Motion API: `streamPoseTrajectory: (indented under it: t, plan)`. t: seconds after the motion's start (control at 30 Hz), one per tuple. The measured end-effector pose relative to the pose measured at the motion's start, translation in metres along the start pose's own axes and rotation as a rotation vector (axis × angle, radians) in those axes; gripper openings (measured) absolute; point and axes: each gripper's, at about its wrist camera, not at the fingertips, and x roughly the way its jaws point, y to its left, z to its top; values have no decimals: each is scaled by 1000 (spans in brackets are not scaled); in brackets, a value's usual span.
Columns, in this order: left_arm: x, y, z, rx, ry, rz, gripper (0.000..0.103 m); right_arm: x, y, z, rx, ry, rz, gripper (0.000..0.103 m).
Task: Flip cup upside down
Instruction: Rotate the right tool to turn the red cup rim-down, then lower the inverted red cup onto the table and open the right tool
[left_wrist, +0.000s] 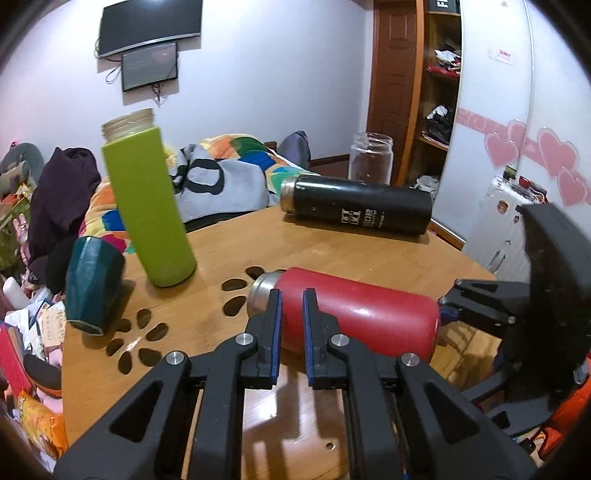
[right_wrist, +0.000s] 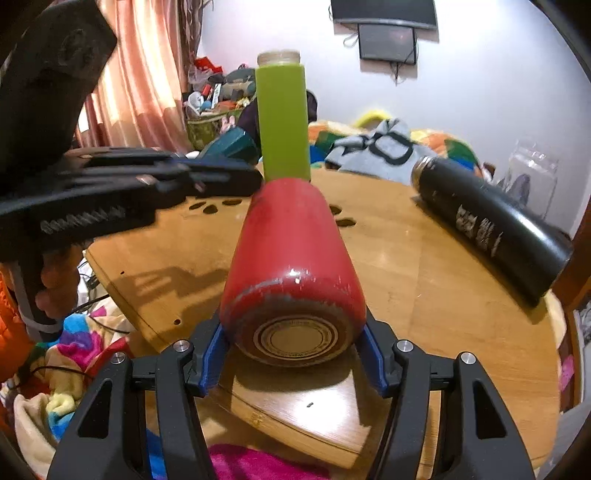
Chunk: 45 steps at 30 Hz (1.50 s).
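The wooden counter (right_wrist: 424, 258) carries the red cup (right_wrist: 291, 258) on its side, its base gripped between the right fingers (right_wrist: 212, 354). Left fingers (left_wrist: 275, 314) sit nearly closed, empty, near its neck. Grasp step; next, I judge, lifting and rotating mouth-down.

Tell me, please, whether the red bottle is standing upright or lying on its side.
Lying on its side. The red bottle rests lengthwise on the table, base toward the right tool, whose fingers flank it.
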Motion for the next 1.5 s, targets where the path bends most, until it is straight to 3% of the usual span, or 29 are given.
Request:
streamPoseTrajectory:
  t: [0.47, 1.13, 1.5]
  plan:
    - [-7, 3, 13, -24, -43, -14, 8, -27, -2, 33, 3, -147, -8, 57]
    - [1, 35, 9, -157, -47, -2, 8, 3, -7, 63, 93, -137, 17, 54]
    - [-11, 29, 10, -134, -76, 41, 11, -7, -8, 61, 96, -145, 6, 54]
